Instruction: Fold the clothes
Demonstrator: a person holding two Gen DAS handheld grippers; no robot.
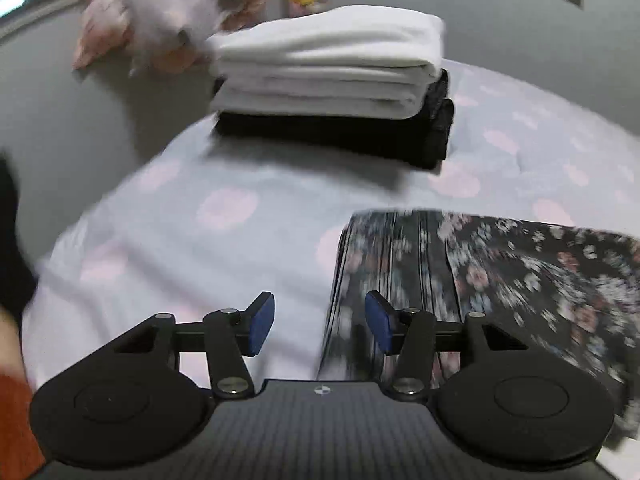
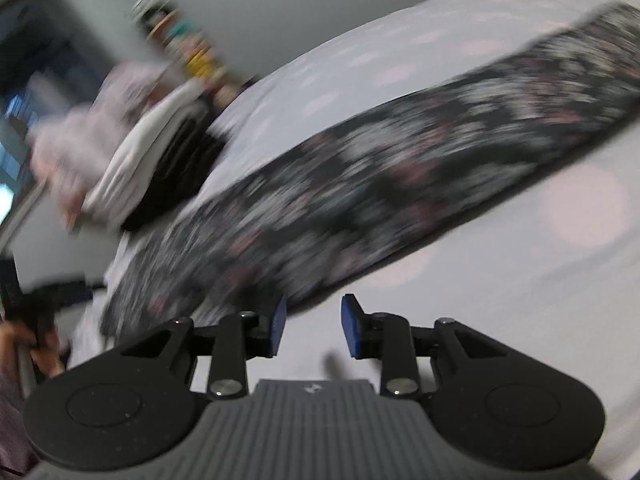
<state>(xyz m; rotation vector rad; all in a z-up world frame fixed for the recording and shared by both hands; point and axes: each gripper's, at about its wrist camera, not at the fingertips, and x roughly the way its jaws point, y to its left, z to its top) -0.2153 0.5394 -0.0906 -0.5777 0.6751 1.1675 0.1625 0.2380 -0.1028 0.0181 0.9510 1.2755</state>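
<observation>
Both grippers stood open and empty as I watched: my left gripper [image 1: 320, 322] hung over the near end of the floral garment [image 1: 480, 280], its jaws apart with nothing pinched, and my right gripper [image 2: 312, 330] hovered just beside the garment's long edge, pads clear of the cloth. That dark floral piece lay as a long narrow strip on the spotted bedsheet [image 1: 200, 220], so I judged its lengthwise fold done and the crosswise folds still to come. Beyond it sat a finished stack [image 1: 332, 88]: at least 2 white pieces on top of black ones. Behind the stack, a pale pink heap [image 1: 160, 8] looked unfolded and probably waited its turn. Motion blur smeared the right wrist view badly, and I could not make out the cluttered items at its far left. The garment's far end ran out of the left view.
</observation>
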